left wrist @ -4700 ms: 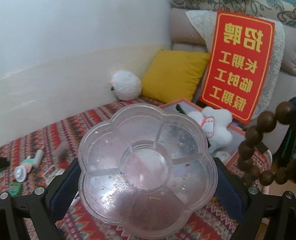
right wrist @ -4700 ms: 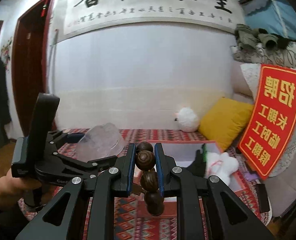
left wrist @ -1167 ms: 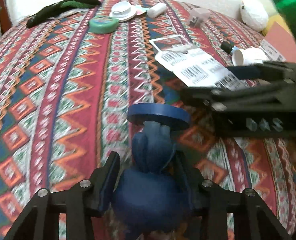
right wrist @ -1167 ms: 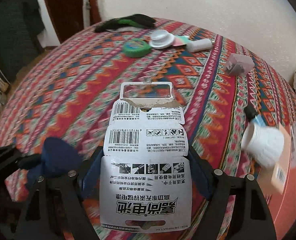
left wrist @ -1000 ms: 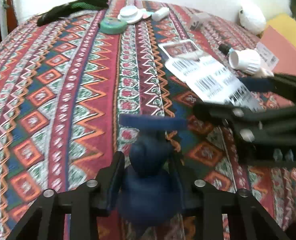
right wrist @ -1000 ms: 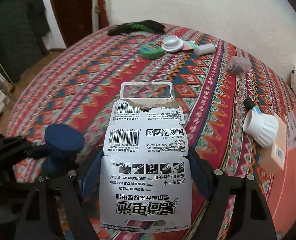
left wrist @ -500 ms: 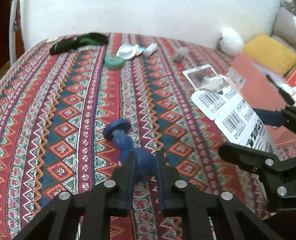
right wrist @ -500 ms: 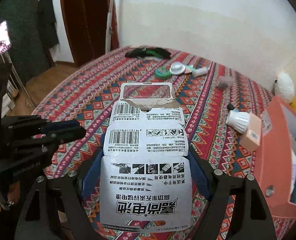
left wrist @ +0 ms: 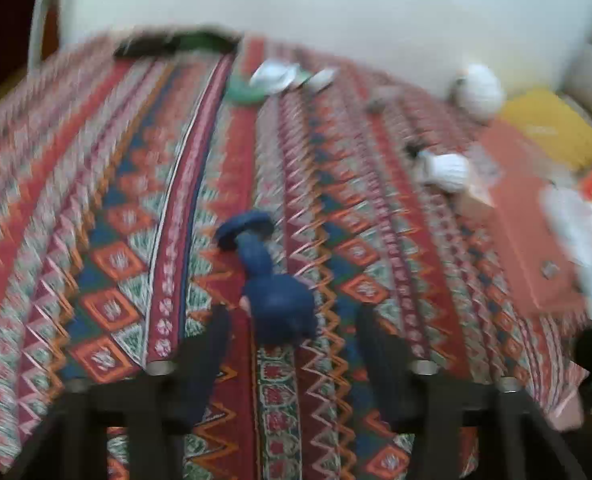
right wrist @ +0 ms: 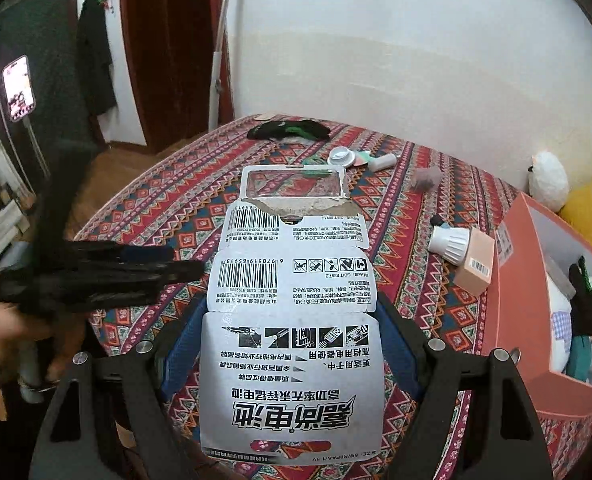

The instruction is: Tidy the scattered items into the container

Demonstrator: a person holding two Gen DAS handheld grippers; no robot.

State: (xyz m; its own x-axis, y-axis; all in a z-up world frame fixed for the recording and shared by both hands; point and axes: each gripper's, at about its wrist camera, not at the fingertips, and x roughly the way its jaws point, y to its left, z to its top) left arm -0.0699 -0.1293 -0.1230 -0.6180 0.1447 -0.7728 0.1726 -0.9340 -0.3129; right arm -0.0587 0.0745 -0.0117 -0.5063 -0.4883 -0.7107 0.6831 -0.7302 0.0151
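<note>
On the patterned bedspread (left wrist: 135,208), dead centre of the left wrist view, a dark blue figurine (left wrist: 271,284) lies on its side, base disc pointing to 11 o'clock. Left gripper (left wrist: 291,344) is spread wide, fingers either side of the figurine's body and not touching it, so released. View is motion-blurred. Right gripper (right wrist: 291,344) is clamped on a white battery blister card (right wrist: 291,300), card standing upright between the blue pads (right wrist: 183,344), torn clear window at 12 o'clock. In the right wrist view the orange box (right wrist: 516,320) sits at 3 o'clock with plush toys inside; a white bulb (right wrist: 452,242) and its small carton (right wrist: 474,268) lie just beside the box's left wall. At 12 o'clock: black-green glove (right wrist: 287,130), white cap (right wrist: 340,156), white tube (right wrist: 382,162). The person's hand (right wrist: 11,336) on the left tool shows at 9 o'clock.
</note>
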